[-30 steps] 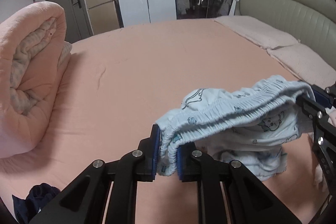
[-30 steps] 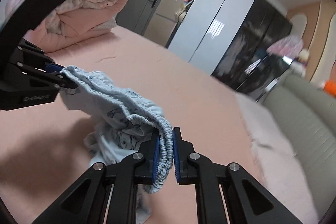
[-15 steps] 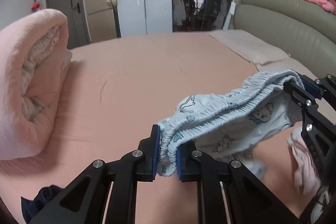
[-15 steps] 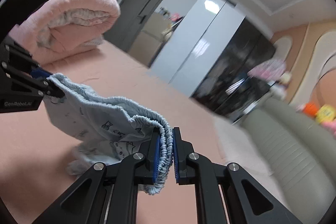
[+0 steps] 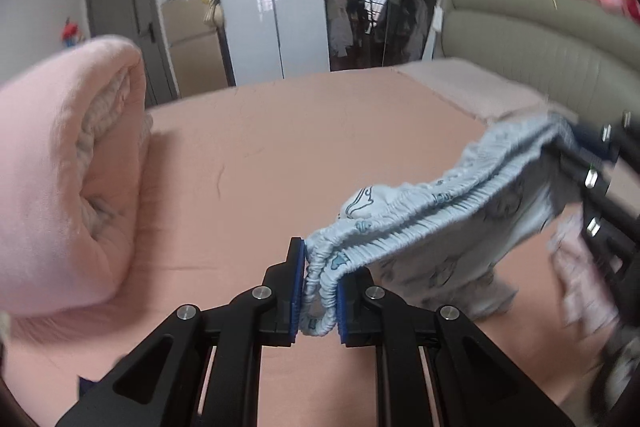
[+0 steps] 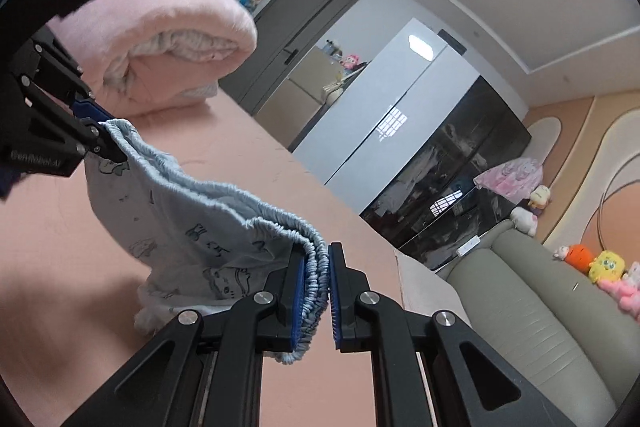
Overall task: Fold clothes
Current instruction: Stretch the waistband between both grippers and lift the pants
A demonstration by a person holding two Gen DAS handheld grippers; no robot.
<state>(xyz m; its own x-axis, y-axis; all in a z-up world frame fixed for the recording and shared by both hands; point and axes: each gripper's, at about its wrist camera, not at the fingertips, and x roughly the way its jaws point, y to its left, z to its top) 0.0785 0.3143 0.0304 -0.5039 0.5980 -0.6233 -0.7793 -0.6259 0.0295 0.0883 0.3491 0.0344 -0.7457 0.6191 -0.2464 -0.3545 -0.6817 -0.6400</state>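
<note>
You've got the light-blue printed shorts (image 5: 436, 227) off the bed (image 5: 280, 155), waistband strung between both tools: left gripper (image 5: 318, 287) pinches one end of the elastic between its blue pads at 6 o'clock in its own view, right gripper (image 6: 314, 293) is clamped on the other end at 6 o'clock in its view, jaws nearly closed on the bunched band. Legs hang down and look bunched, with no fold visible, so I'd put you early: lay flat, smooth, fold and stack all remain. A pale pink garment (image 5: 580, 291) at 4 o'clock in the left view looks unfolded too; rolled pink duvet (image 5: 68, 179) sits at 9 o'clock.
</note>
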